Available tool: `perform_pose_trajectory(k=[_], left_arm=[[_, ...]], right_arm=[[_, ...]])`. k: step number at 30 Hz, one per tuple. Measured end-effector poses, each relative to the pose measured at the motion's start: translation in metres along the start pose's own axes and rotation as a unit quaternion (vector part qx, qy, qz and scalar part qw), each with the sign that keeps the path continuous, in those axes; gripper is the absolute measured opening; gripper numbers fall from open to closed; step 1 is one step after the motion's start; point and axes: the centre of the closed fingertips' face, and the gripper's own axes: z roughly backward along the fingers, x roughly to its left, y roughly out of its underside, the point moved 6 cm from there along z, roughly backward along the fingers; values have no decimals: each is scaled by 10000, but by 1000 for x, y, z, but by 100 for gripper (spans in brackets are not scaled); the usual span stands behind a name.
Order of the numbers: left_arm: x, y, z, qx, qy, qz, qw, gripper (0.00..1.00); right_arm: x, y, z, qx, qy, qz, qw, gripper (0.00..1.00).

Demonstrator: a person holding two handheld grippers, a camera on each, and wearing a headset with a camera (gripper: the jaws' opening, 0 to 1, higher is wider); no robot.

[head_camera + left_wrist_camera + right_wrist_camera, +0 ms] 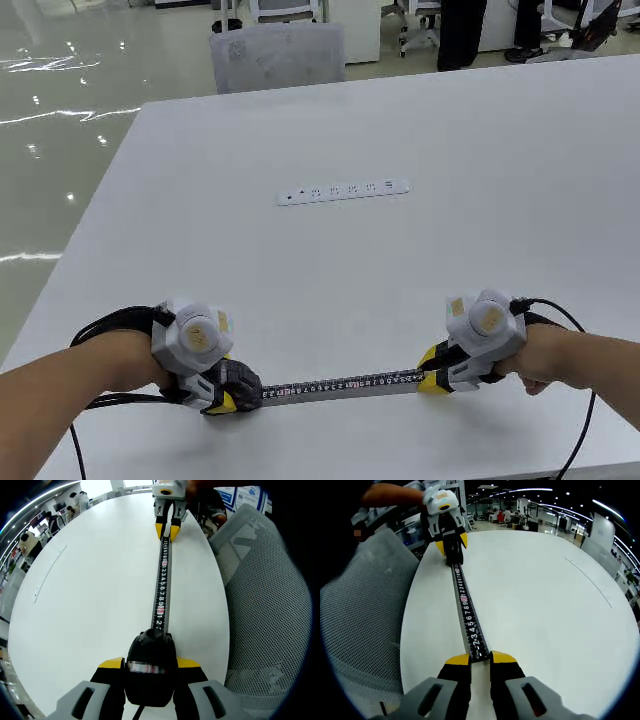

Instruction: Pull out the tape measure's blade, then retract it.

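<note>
A black tape measure case (151,666) sits between the jaws of my left gripper (150,664), which is shut on it. In the head view that case (238,385) lies at the table's near left, with the left gripper (222,392) around it. The blade (340,385) stretches flat along the table to my right gripper (432,371). In the right gripper view the blade (465,615) runs away from me, and my right gripper (480,658) is shut on its end. The left gripper view shows the blade (163,580) reaching the right gripper (167,529).
A white power strip (343,190) lies flush in the middle of the white table (420,120). A grey mesh chair back (265,590) stands beside the near table edge. More chairs (278,52) stand past the far edge. Cables trail from both grippers.
</note>
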Motion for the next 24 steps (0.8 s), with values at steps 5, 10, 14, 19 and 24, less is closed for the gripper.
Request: perform_pose_trajectory(k=[5, 10, 14, 19, 24], left_arm=[[0, 0, 0, -6, -1, -2, 10000, 33], [0, 0, 0, -2, -11, 1, 10000, 33], [1, 1, -1, -13, -20, 10, 10000, 33], [1, 1, -1, -4, -20, 5, 10000, 33], [0, 1, -1, 3, -38, -7, 10000, 33]], right_arm=[[0, 1, 1, -11, 36, -51, 10000, 11], [1, 1, 1, -9, 46, -76, 10000, 12], [3, 0, 0, 64, 68, 105, 9999, 12], [2, -2, -1, 202, 55, 268, 9994, 13], [1, 1, 2, 154, 102, -21, 9998, 13]])
